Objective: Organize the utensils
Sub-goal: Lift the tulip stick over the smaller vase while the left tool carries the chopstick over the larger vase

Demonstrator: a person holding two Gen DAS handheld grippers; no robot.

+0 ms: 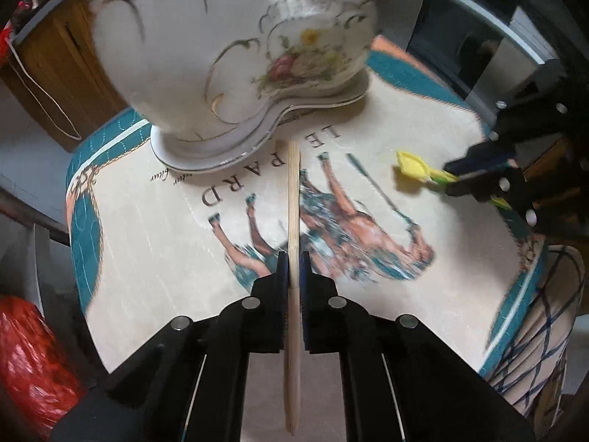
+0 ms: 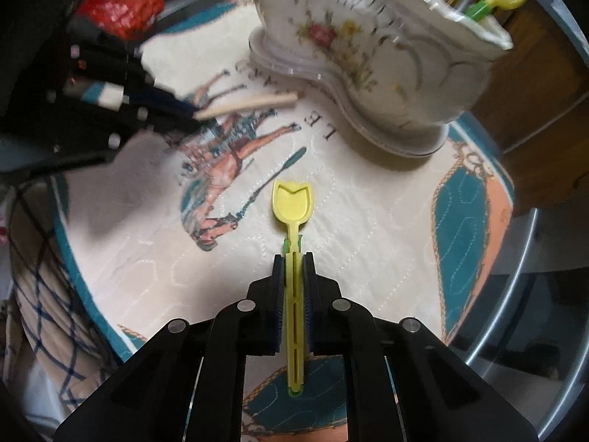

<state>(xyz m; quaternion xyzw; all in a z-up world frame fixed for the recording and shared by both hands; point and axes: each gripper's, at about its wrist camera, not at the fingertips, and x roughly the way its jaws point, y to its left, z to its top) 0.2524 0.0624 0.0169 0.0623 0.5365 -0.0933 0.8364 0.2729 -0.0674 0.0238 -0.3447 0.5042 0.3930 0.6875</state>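
Both grippers loaded, carry step under way. Left gripper [image 1: 293, 261] clamped on wooden stick [image 1: 293, 199], tip just short of holder base. Right gripper [image 2: 293, 261] clamped on yellow spoon [image 2: 292, 202], above printed mat [image 2: 368, 221]. Floral ceramic holder [image 2: 386, 66] already contains 1 yellow spoon, fork. Next, likely: lift each utensil over rim, tilt upright, release inside.

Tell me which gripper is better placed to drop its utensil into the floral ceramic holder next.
Left, probably. The left gripper holds its wooden stick with the tip nearly at the holder; the right gripper with the yellow spoon sits farther back.
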